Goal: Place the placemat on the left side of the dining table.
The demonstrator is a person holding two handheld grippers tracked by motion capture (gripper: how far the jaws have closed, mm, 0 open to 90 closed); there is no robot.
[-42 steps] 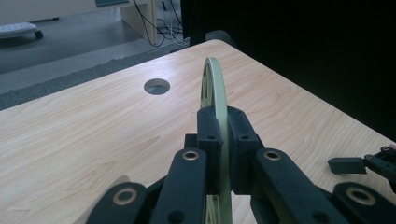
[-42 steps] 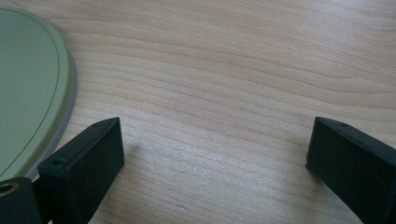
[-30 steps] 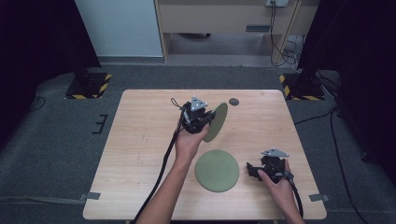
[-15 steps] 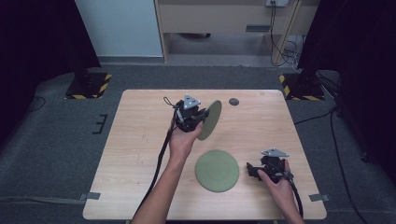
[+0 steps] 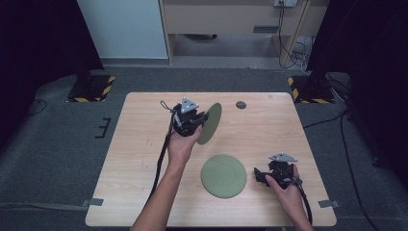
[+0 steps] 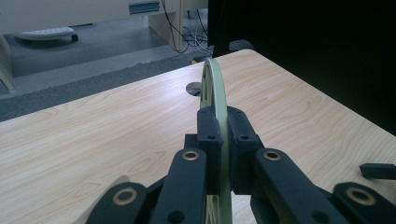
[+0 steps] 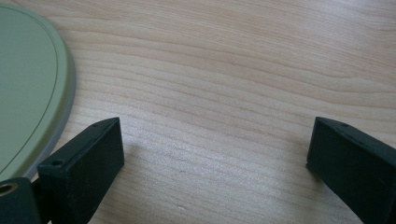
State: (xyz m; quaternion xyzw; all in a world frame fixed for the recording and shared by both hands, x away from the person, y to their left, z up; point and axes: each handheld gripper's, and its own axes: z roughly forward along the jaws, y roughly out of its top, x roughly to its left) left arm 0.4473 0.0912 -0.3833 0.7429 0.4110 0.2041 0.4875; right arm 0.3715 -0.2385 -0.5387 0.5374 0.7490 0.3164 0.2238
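Observation:
Two green round plates are in view. One plate (image 5: pixel 210 122) is held on edge above the table's middle, and my left gripper (image 5: pixel 198 118) is shut on its rim. In the left gripper view the same plate (image 6: pixel 214 81) stands edge-on between the black jaws of my left gripper (image 6: pixel 223 142). The other plate (image 5: pixel 223 175) lies flat near the front of the table. My right gripper (image 5: pixel 260 175) rests just right of it, open, with bare wood between its jaws. The right gripper view has that flat plate (image 7: pixel 28 93) at its left edge, beside my right gripper (image 7: pixel 215 149).
A small dark round insert (image 5: pixel 240 104) sits in the wooden table (image 5: pixel 144 159) near its far edge. Black cables trail from both grippers toward the front edge. Dark stands with striped bases flank the table's far corners.
My left gripper has carried the upright plate leftward and slightly away from me. The right gripper and the flat plate have stayed put.

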